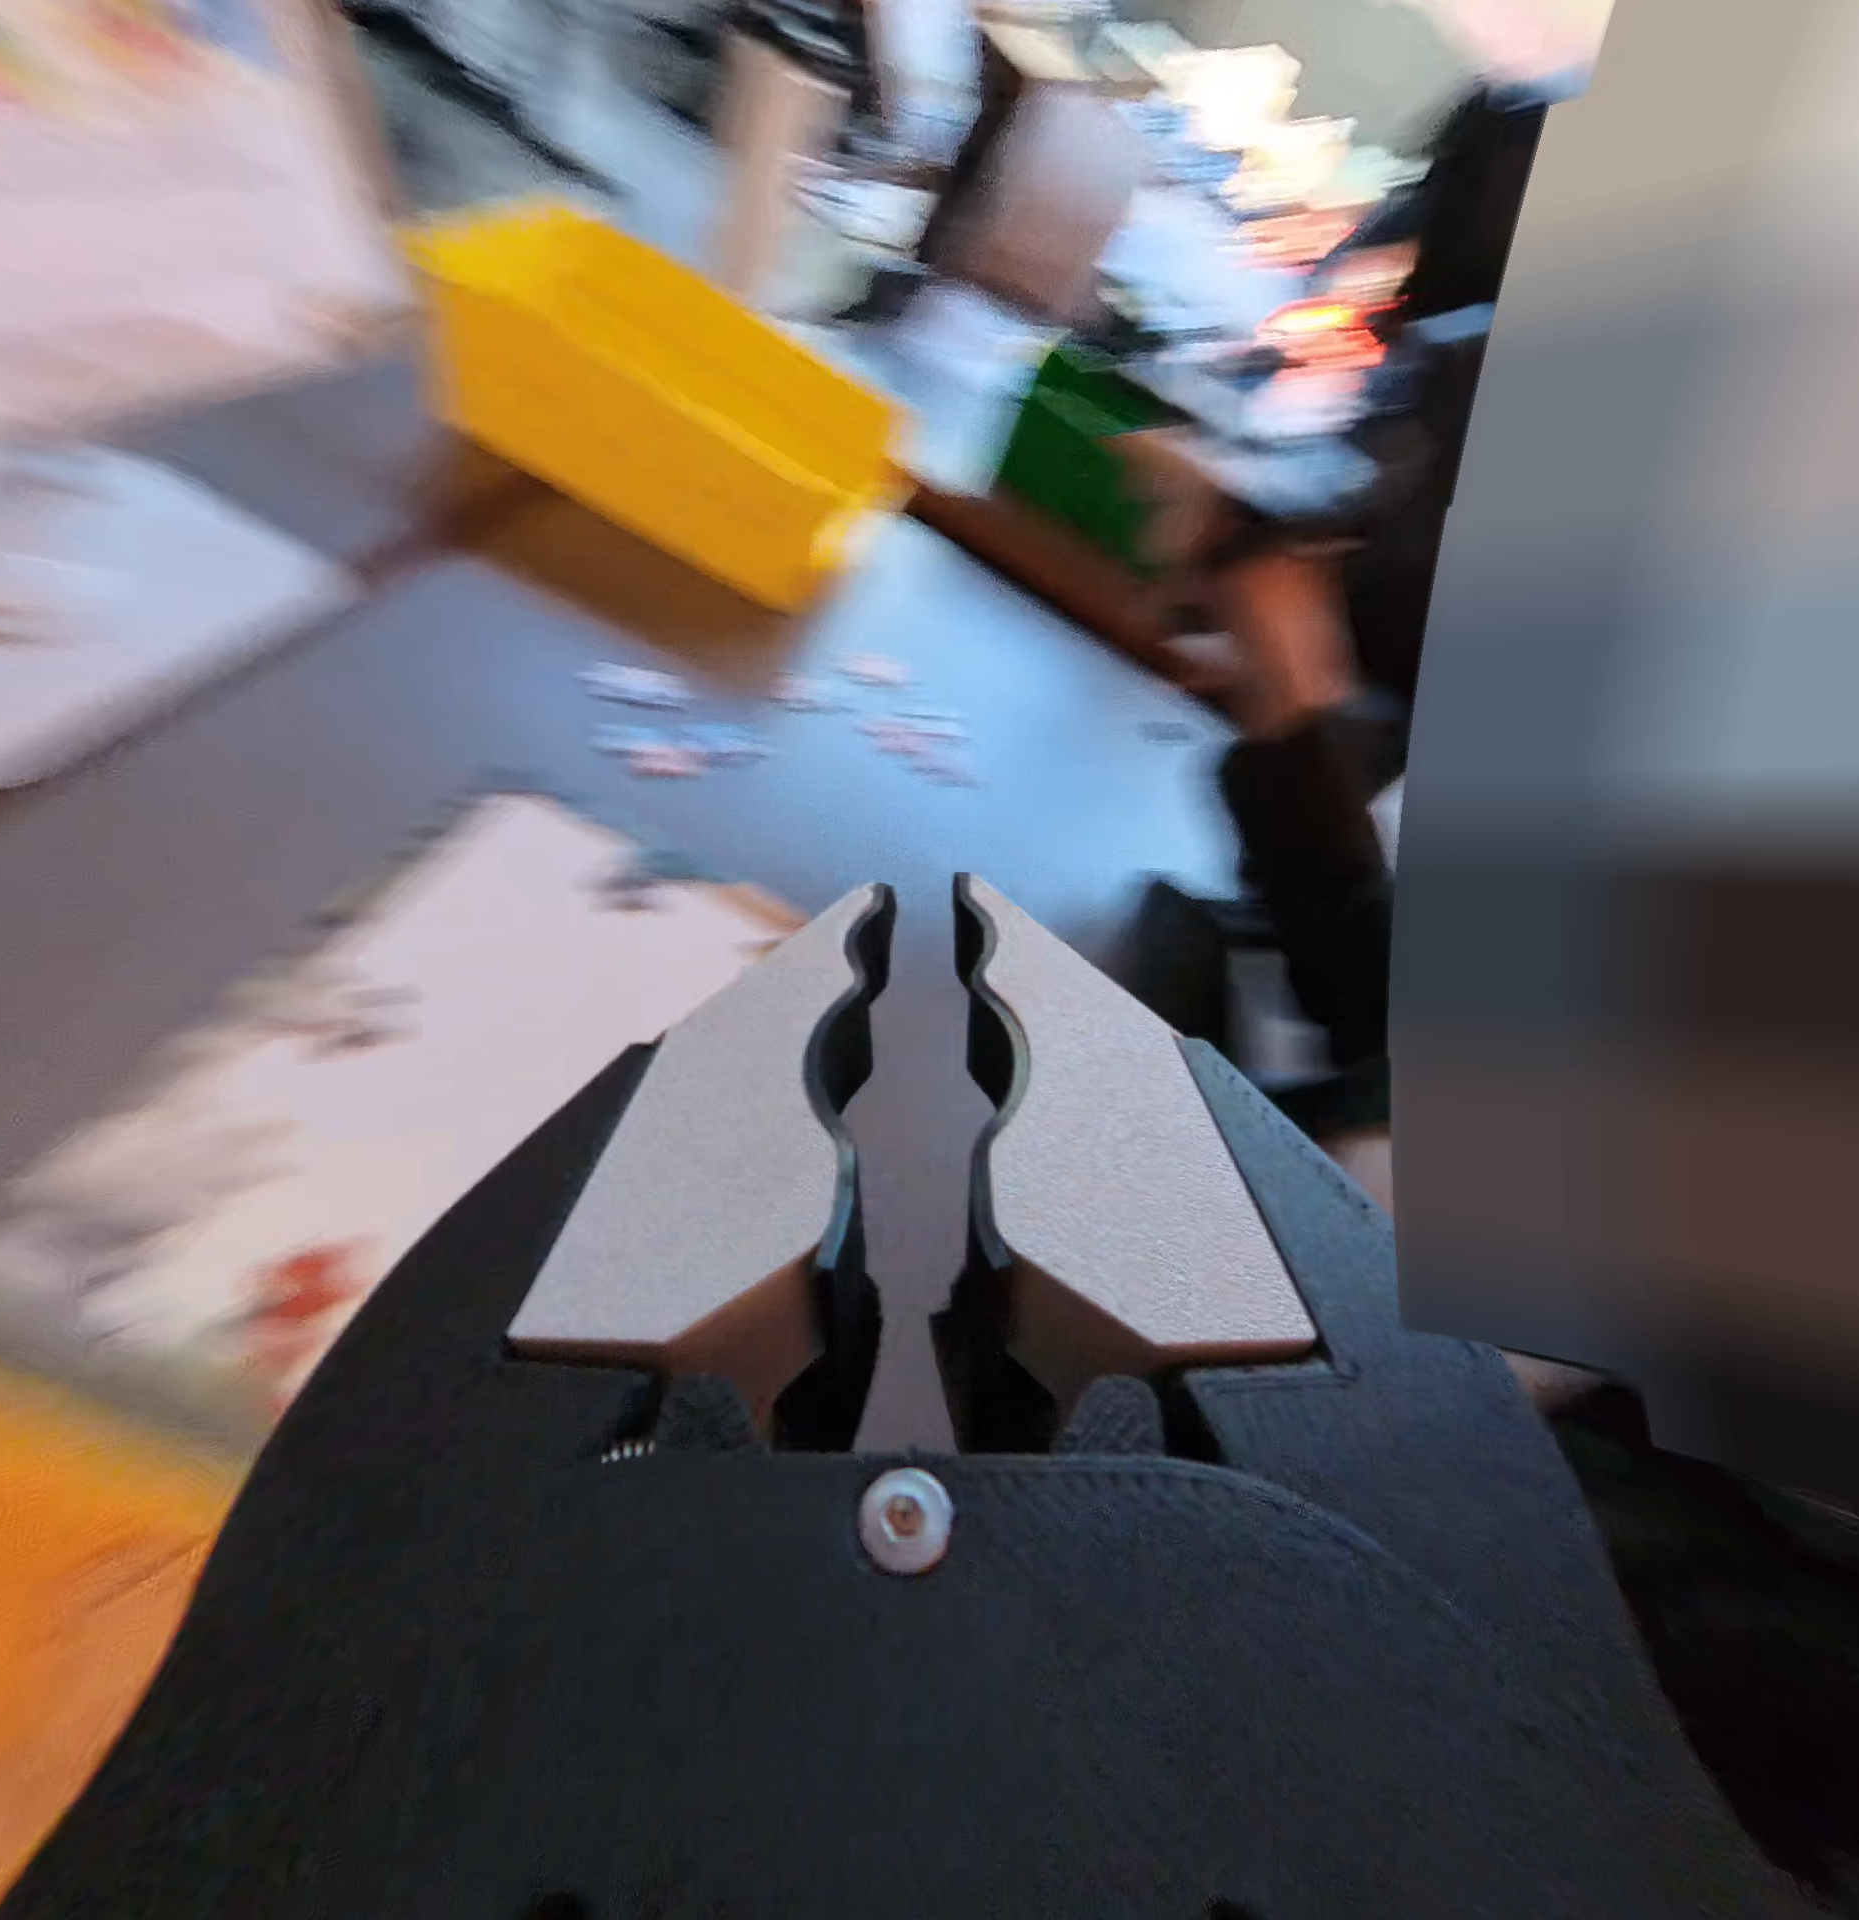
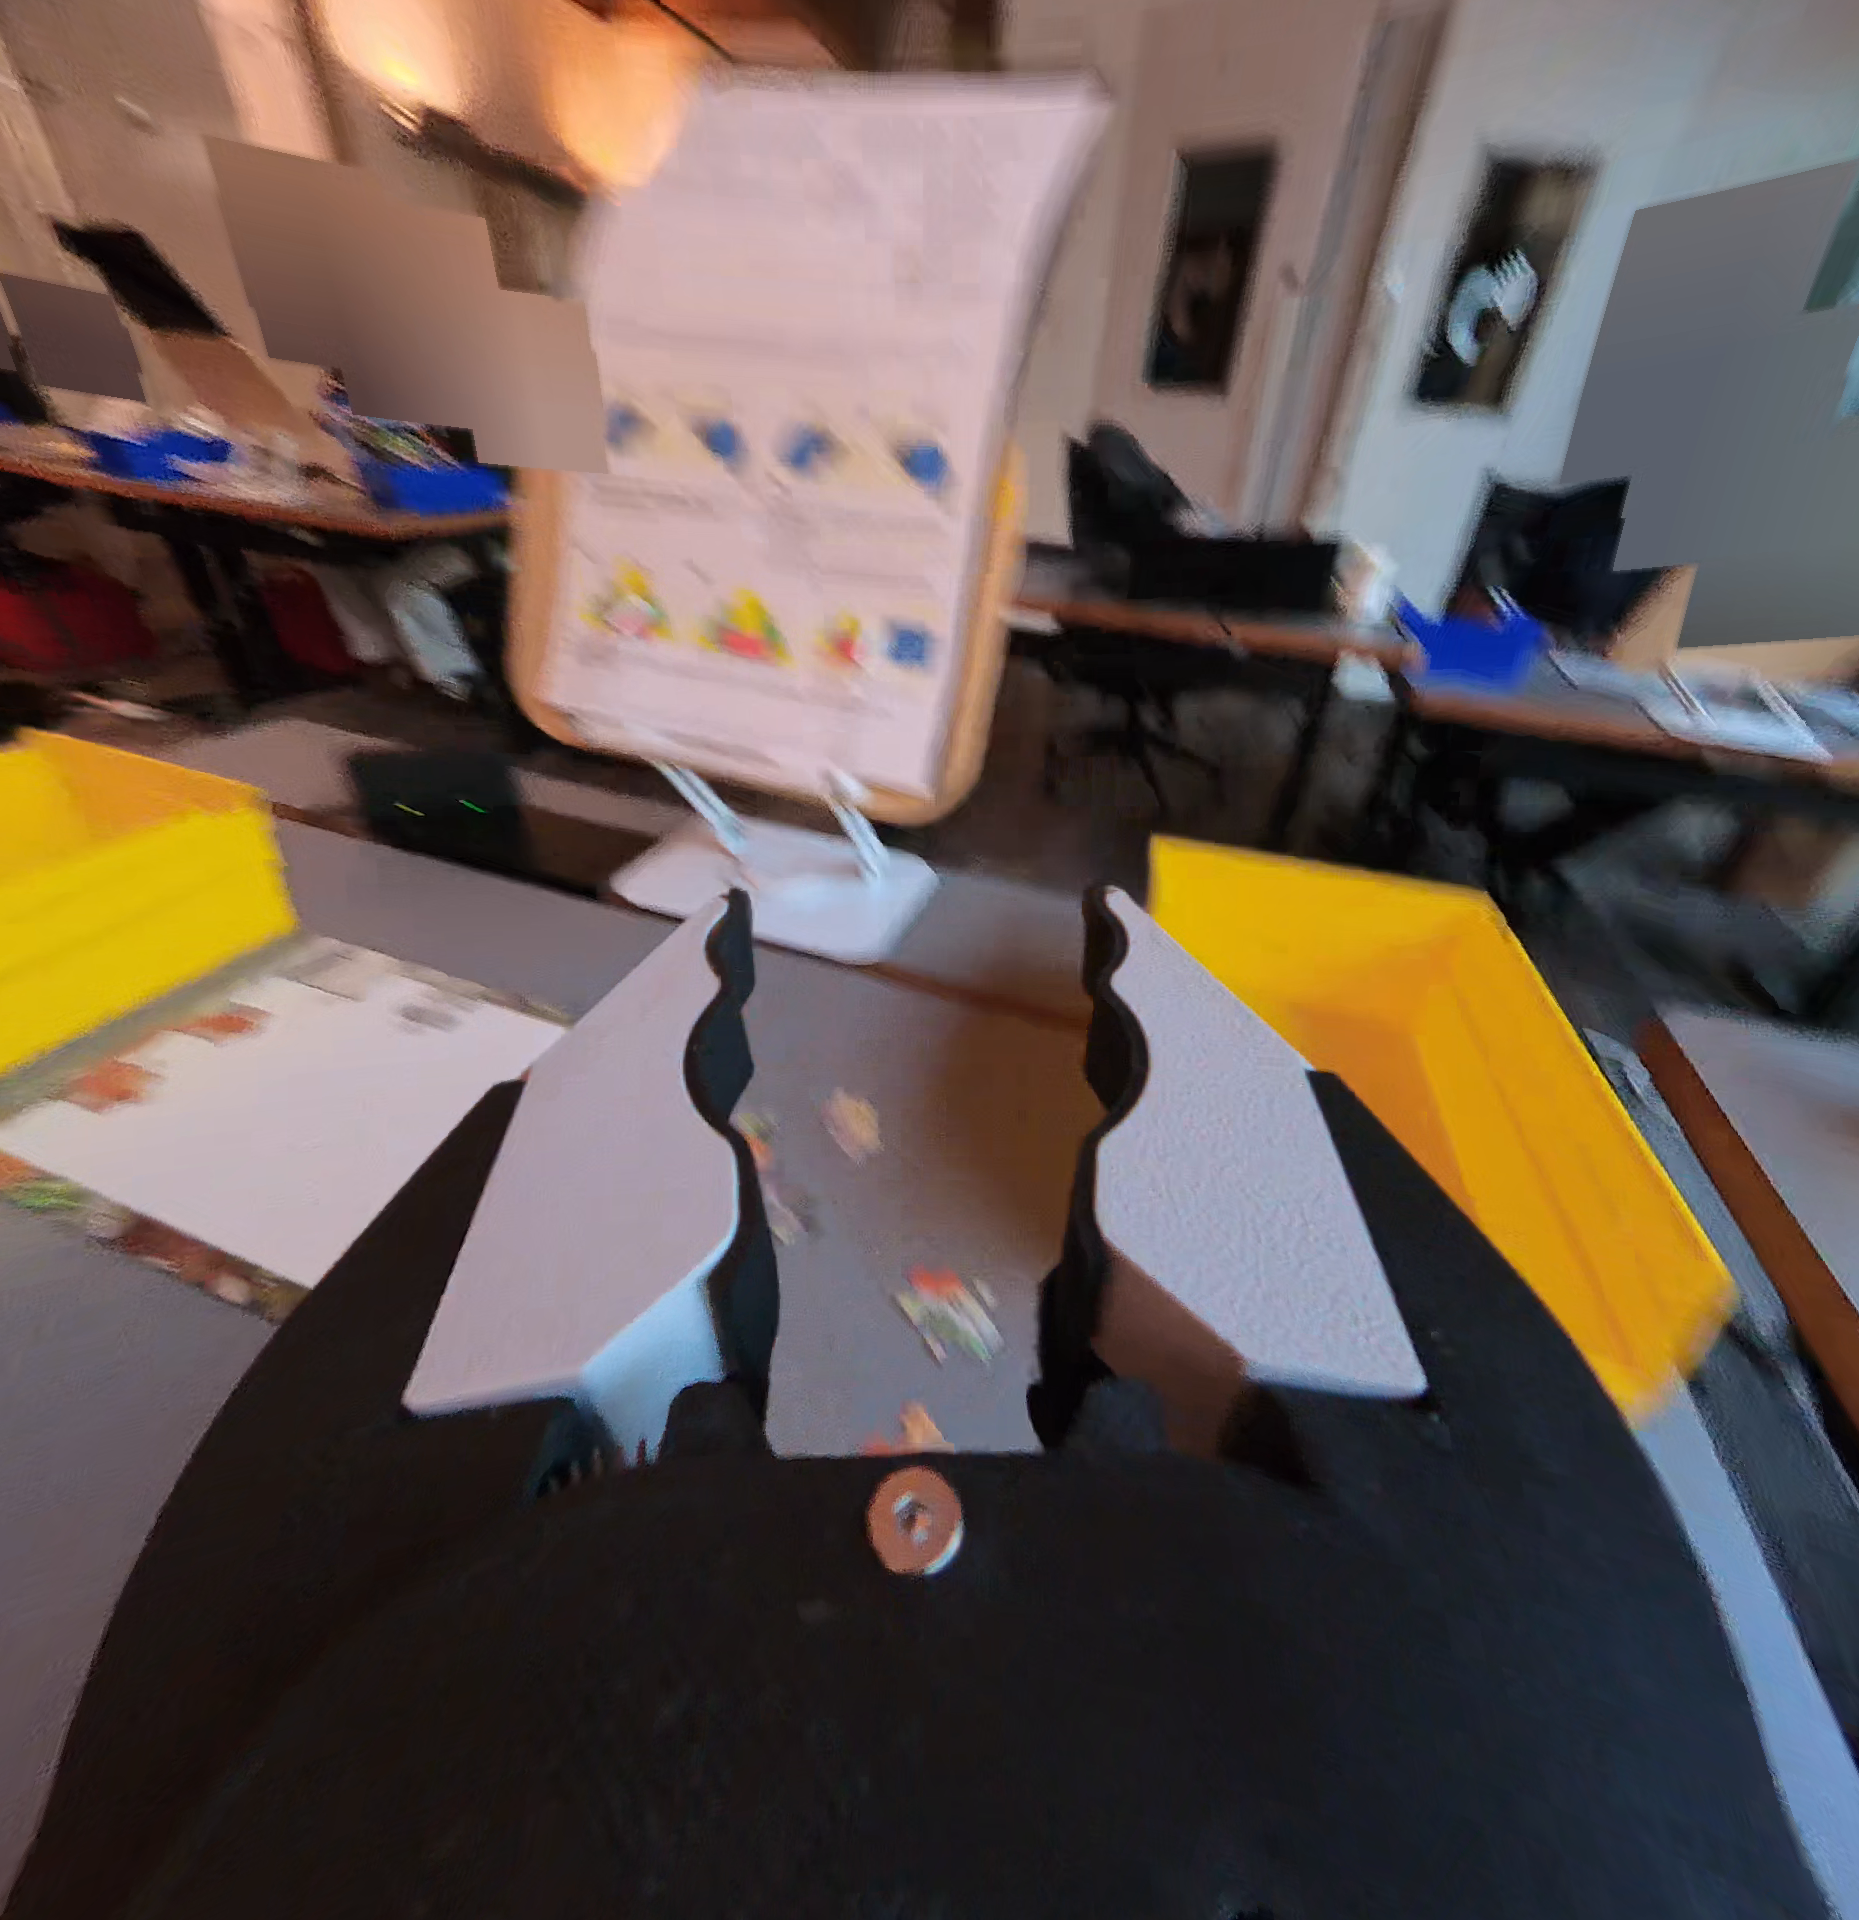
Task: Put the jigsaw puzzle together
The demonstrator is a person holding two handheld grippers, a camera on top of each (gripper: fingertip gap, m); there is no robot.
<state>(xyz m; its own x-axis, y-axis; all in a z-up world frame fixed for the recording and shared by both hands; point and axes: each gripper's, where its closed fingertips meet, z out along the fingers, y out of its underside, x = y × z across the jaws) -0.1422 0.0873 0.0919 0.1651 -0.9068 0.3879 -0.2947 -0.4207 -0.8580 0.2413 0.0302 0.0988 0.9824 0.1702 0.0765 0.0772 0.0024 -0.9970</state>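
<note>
With the right hand-held gripper [image 2: 917,914] spread wide and empty above loose puzzle pieces [image 2: 946,1311] on the grey table [image 2: 125,1475], and the left hand-held gripper [image 1: 923,896] nearly together and empty, the white puzzle board [image 2: 281,1122] lay at nine o'clock, and such blurred swinging risked scattering pieces.

Each wrist camera looks forward along its own fingers, tilted down at the grey table [image 2: 904,1039]. Both views share the scattered puzzle pieces [image 1: 790,717] ahead and a yellow bin [image 1: 644,395].
</note>
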